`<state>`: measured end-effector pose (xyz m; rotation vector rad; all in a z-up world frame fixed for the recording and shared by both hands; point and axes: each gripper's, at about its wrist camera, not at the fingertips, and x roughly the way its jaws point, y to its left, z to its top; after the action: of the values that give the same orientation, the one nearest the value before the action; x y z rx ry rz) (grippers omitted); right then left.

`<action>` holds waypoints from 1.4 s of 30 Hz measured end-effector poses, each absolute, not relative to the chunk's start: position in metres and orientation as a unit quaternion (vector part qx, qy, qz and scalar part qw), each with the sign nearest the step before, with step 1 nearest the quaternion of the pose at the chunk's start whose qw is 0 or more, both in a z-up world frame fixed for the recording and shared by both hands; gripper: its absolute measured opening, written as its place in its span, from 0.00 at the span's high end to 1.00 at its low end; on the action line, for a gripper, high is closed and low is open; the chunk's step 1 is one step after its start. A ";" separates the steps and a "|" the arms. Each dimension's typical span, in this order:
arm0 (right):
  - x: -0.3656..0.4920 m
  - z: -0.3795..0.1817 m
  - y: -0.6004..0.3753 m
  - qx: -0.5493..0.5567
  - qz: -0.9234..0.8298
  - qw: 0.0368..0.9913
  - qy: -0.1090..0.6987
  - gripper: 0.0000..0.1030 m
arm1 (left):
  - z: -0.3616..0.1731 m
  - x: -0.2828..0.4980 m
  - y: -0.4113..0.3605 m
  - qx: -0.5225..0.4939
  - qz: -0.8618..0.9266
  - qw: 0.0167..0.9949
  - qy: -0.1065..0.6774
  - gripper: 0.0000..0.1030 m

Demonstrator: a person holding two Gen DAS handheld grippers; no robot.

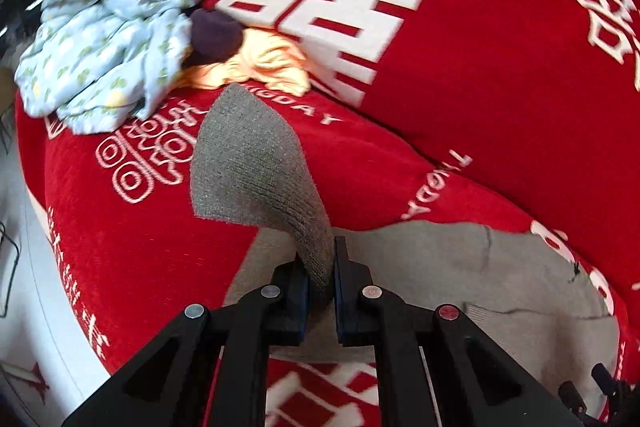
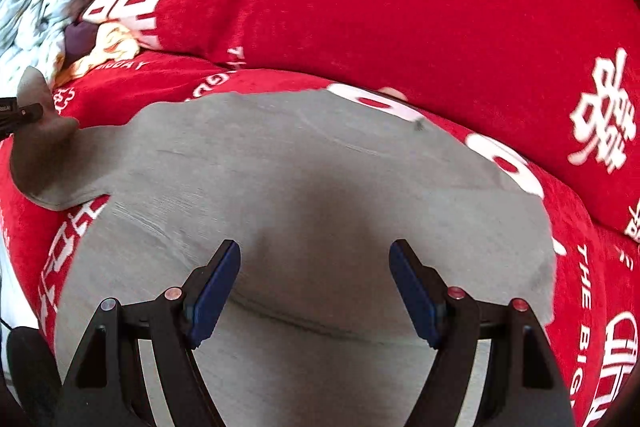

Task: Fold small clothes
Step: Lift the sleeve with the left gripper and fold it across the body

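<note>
Lifting one corner of the grey garment (image 1: 256, 163) in my clamped left gripper (image 1: 320, 263), I am keeping my right gripper (image 2: 314, 255) apart and empty above it on the red sofa cover (image 2: 400, 7); folding is barely beginning, and a pile of clothes (image 1: 120, 27) is waiting at the far left corner.

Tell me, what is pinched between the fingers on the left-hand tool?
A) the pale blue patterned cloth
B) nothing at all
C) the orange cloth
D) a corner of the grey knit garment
D: the left gripper is closed on a lifted corner of the grey knit garment, while the pale blue patterned cloth and the orange cloth lie untouched farther back on the red cover.
</note>
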<state>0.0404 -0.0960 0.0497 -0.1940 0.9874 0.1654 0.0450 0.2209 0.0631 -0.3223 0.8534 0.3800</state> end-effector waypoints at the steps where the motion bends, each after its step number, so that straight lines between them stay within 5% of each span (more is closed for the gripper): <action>1: 0.039 0.051 -0.106 -0.088 0.075 0.874 0.472 0.23 | 0.064 0.047 0.213 -0.149 0.180 0.881 0.411 0.90; 42: 0.007 0.060 -0.295 0.018 0.024 0.893 0.448 0.23 | 0.106 0.072 -0.087 0.020 0.049 0.902 0.428 0.90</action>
<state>0.0071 -0.2954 0.0596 0.0379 0.9294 0.0495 0.0720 -0.0869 0.1063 0.0411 0.8850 0.1021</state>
